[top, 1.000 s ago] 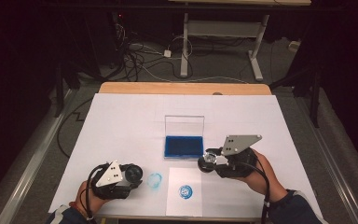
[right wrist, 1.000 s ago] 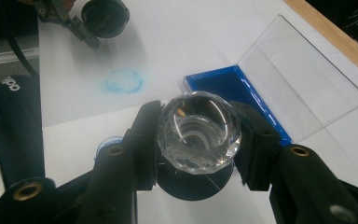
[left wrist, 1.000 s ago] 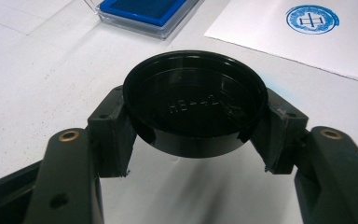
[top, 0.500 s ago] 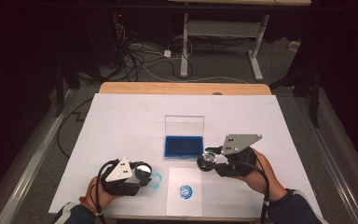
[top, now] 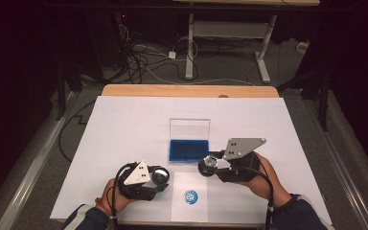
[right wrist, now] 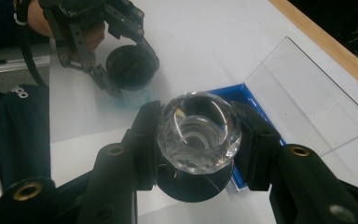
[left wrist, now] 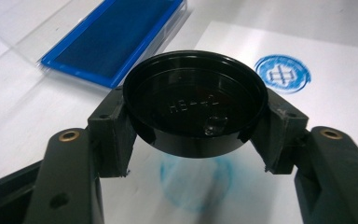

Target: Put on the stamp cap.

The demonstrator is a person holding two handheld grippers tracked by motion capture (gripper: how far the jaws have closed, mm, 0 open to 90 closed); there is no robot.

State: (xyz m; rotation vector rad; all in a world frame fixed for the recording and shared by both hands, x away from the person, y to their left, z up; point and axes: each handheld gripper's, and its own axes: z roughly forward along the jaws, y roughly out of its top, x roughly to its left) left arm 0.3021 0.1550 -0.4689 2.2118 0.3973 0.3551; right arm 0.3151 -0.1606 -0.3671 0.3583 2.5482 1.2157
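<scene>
Since the earlier high view, the left gripper (top: pixel 159 178) has travelled rightward across the white sheet, carrying its black round cap (left wrist: pixel 195 108) from over the faint blue smudge (left wrist: pixel 196 183) toward the small paper sheet (top: pixel 189 215); the right gripper (top: pixel 210 165) has kept its place. Black round cap: clamped edge-on between the left gripper's two jaws, its hollow underside with embossed lettering facing the camera in the left gripper view, held above the table surface just beside the left edge of the small paper sheet. Stamp with clear faceted knob (right wrist: pixel 198 131): gripped between the right gripper's jaws, its dark body below the knob, held near the front right corner of the blue ink pad (top: pixel 188 150). Round blue stamped mark (top: pixel 190 196): printed on the small paper sheet, between the two grippers in the high view. Blue ink pad: lies in an open case, its clear lid (top: pixel 189 128) standing up behind it, just beyond the small paper sheet. White sheet (top: pixel 124 120): covers most of the wooden table (top: pixel 187 90). Person's hands and dark sleeves enter from the near edge.
</scene>
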